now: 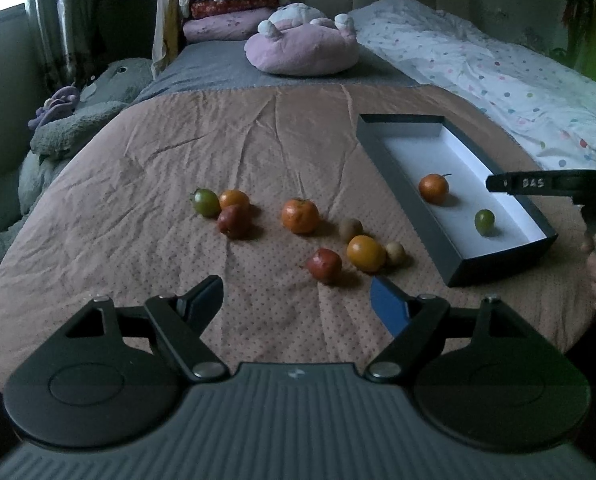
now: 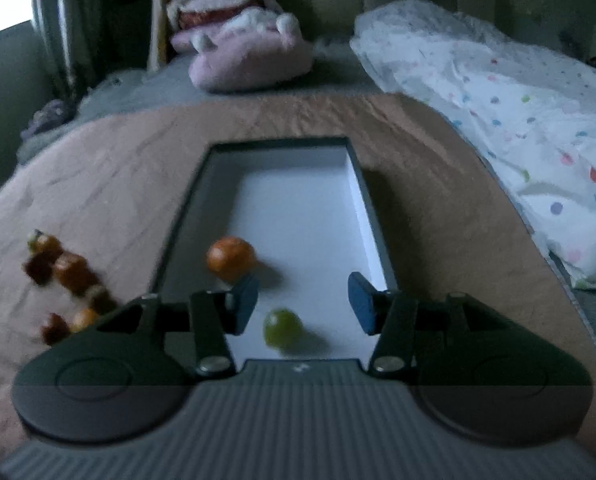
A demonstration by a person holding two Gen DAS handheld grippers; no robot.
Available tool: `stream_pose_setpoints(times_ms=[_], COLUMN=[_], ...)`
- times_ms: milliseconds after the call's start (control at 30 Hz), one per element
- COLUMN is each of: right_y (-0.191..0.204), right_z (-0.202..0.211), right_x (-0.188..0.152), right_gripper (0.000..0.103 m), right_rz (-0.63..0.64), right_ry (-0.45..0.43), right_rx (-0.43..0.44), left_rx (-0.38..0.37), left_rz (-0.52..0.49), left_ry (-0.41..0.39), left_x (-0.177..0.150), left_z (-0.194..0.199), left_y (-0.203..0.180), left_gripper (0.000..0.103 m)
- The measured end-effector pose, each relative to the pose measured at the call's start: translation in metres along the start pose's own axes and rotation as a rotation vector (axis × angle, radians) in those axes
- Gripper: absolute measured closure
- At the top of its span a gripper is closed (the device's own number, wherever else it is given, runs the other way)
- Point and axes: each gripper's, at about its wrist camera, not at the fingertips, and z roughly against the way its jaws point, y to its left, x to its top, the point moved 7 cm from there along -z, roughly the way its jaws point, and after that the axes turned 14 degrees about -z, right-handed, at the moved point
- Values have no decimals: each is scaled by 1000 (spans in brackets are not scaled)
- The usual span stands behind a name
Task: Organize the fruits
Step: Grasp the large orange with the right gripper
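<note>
Fruit is lying loose on the pink bedspread [image 1: 178,152] in the left wrist view, and the left gripper [image 1: 296,300] is hanging over it at the bottom of the frame with jaws wide apart and nothing between them. The nearest piece, a red fruit [image 1: 324,265], is sitting just above the gap and slightly right of centre, with a yellow-orange fruit [image 1: 365,253] touching its right side. The box [image 1: 402,184] is running diagonally through the right half, already holding an orange fruit [image 1: 433,188] and a green fruit [image 1: 484,221].

In the right wrist view, the right gripper [image 2: 303,304] is hovering over the near end of the box [image 2: 186,208], whose long axis is running straight up the frame. Its jaws are standing apart, gripping nothing. The green fruit [image 2: 283,328] is resting on the white floor below the pads, slightly left of centre; the orange fruit [image 2: 231,258] is sitting up and left. The loose fruit looks nearer the left gripper.
</note>
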Motion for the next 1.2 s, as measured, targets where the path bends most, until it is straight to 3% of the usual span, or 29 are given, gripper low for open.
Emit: stream_pose_setpoints(times_ms=[167, 400, 633, 733, 1000, 1200], right_y=[38, 87, 104, 114, 129, 143], right_z=[23, 30, 24, 19, -21, -30], right_x=[-11, -37, -59, -67, -79, -83], right_gripper=[52, 57, 61, 71, 71, 71], right_rz=[63, 167, 223, 257, 359, 443], right_ry=[-30, 18, 77, 115, 174, 166], right_rx=[124, 239, 259, 286, 210, 219], left_rx=[-6, -9, -11, -10, 3, 5], left_rz=[-1, 7, 23, 32, 46, 49], left_ry=[3, 3, 18, 30, 30, 41], left_x=[-1, -4, -19, -28, -33, -38], left_z=[-3, -4, -4, -3, -3, -5], left_y=[-1, 1, 10, 13, 22, 24], left_gripper=[19, 19, 19, 19, 19, 19])
